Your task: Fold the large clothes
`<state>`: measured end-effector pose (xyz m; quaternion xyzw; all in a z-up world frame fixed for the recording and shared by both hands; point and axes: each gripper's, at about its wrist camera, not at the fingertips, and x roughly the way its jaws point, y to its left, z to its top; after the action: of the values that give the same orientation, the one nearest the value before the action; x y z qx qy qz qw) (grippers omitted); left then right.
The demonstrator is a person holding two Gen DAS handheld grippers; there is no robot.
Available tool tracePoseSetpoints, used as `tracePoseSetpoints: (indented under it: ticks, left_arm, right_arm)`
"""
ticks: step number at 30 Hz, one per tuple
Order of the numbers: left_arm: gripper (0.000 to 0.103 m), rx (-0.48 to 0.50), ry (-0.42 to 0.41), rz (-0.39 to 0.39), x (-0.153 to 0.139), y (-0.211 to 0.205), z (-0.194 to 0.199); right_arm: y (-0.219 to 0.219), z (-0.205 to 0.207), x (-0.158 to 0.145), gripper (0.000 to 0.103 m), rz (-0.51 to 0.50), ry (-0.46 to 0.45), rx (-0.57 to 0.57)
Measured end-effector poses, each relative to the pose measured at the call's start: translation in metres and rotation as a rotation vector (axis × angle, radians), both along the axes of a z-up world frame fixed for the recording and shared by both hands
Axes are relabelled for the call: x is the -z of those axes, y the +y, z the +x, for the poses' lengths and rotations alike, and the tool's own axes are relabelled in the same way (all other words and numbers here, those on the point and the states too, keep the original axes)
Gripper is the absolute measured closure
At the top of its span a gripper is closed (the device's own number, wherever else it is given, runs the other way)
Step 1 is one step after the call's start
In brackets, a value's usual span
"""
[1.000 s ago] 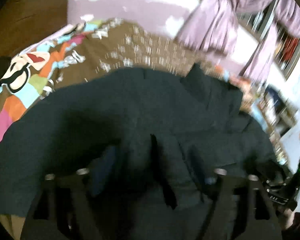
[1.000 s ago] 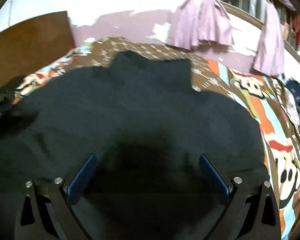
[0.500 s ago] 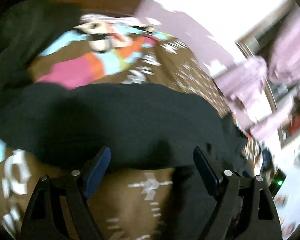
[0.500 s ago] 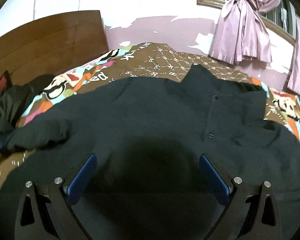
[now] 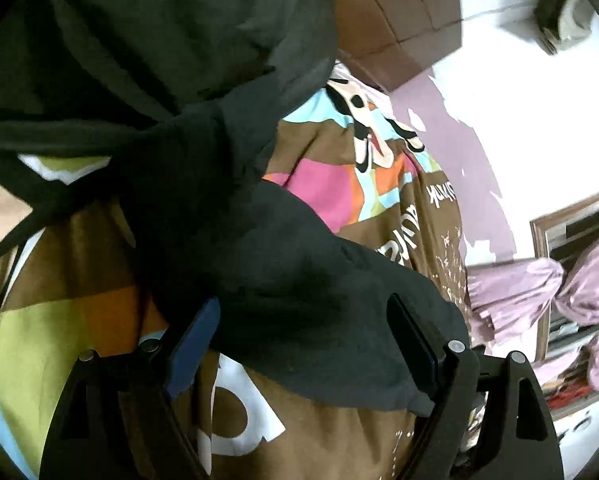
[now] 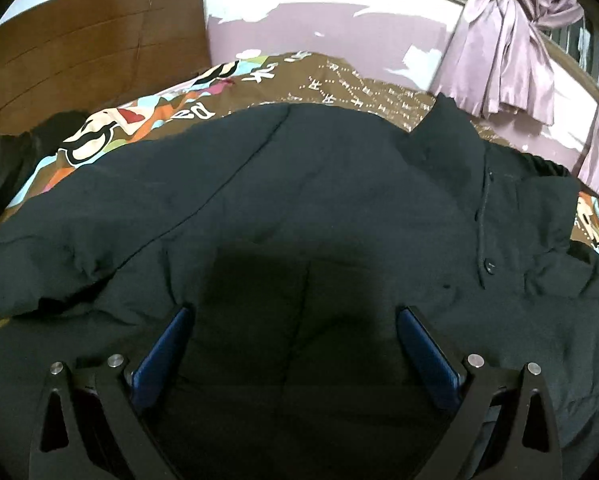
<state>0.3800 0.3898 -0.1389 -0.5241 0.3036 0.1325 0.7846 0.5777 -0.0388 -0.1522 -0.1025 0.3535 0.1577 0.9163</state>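
Observation:
A large black padded jacket (image 6: 319, 200) lies spread on a patterned bedspread (image 6: 339, 80), collar (image 6: 443, 128) toward the far right, button placket running down the right. My right gripper (image 6: 293, 320) is open just above the jacket's body, holding nothing. In the left wrist view one black sleeve (image 5: 299, 280) stretches across the bedspread (image 5: 339, 192). My left gripper (image 5: 303, 320) is open with the sleeve's edge lying between its fingers, not pinched.
A second dark garment (image 5: 159, 32) is heaped at the head of the bed by the wooden headboard (image 6: 91, 40). A purple wall and pink tied curtains (image 6: 507, 40) stand behind the bed.
My left gripper has swung left from the jacket body to the sleeve near the heaped dark garment. My right gripper's view has turned slightly left, staying open over the jacket.

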Motion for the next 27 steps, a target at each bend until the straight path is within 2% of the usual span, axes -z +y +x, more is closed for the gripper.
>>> tracePoseSetpoints:
  ticks: [2, 7, 14, 18, 19, 20, 21, 22, 23, 27]
  left_arm:
    - [0.022, -0.021, 0.008, -0.026, 0.002, 0.004, -0.004]
    - [0.022, -0.035, 0.049, 0.032, -0.003, -0.002, -0.020]
    - [0.022, -0.109, 0.086, -0.043, 0.013, 0.003, -0.028]
    - [0.023, -0.117, 0.082, -0.038, 0.014, 0.016, -0.022]
    - [0.027, -0.115, 0.079, -0.018, 0.013, 0.017, -0.021]
    - [0.045, -0.112, 0.073, 0.022, 0.009, 0.016, -0.022]
    - [0.055, -0.101, 0.082, 0.052, 0.006, 0.015, -0.022]
    - [0.074, -0.083, 0.113, 0.108, 0.003, 0.013, -0.019]
    - [0.086, -0.073, 0.131, 0.145, 0.001, 0.011, -0.016]
    - [0.095, -0.038, 0.117, 0.257, -0.015, 0.005, -0.012]
  right_arm:
    - [-0.001, 0.000, 0.003, 0.000, 0.007, 0.001, 0.000]
    - [-0.003, 0.002, 0.004, 0.000, 0.019, 0.003, -0.001]
    - [-0.002, -0.001, 0.006, 0.000, 0.020, -0.006, 0.000]
    - [-0.002, -0.003, 0.006, 0.000, 0.016, -0.013, 0.000]
    - [-0.002, -0.003, 0.007, 0.000, 0.016, -0.013, 0.000]
    - [-0.002, -0.003, 0.007, 0.000, 0.016, -0.014, 0.000]
    - [-0.002, -0.003, 0.007, 0.000, 0.015, -0.015, 0.000]
    - [-0.002, -0.004, 0.006, 0.000, 0.012, -0.020, 0.002]
    - [-0.002, -0.004, 0.005, 0.000, 0.005, -0.028, 0.005]
    - [0.005, -0.012, 0.003, 0.000, -0.053, -0.085, 0.024]
